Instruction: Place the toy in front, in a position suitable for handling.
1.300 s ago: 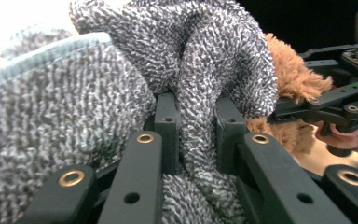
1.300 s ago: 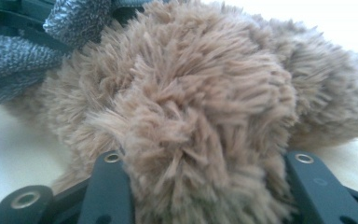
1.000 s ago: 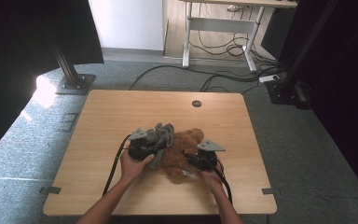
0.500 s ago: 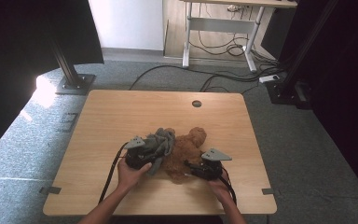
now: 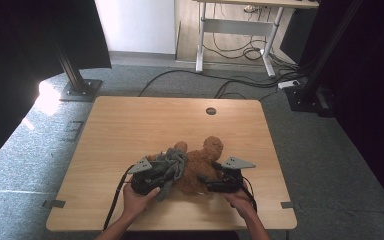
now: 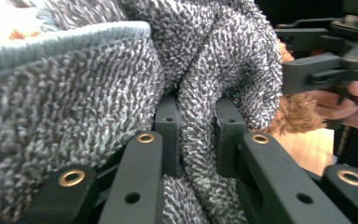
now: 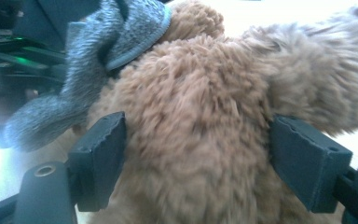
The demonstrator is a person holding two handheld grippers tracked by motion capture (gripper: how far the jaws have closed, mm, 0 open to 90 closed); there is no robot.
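Observation:
A brown plush toy [image 5: 200,165] lies on the wooden table [image 5: 145,125] near its front edge. A grey knitted cloth [image 5: 172,162] is draped over the toy's left side. My left gripper [image 5: 152,177] is shut on a fold of this grey cloth [image 6: 121,84], which bunches up between and around the jaws [image 6: 196,121]. My right gripper [image 5: 207,181] faces the toy from the right. Its jaws have just been opening and now stand wide on either side of the plush body [image 7: 196,121], the gripper [image 7: 198,158] no longer squeezing it. The cloth [image 7: 116,32] hangs over the toy's far side.
A round cable hole [image 5: 210,111] sits near the table's far edge. Black stand bases [image 5: 77,90] and cables lie on the carpet beyond. The far half of the table is bare wood.
Both hands have drawn back toward the table's near edge. The grey cloth has come along with the left gripper, sliding leftward over the toy.

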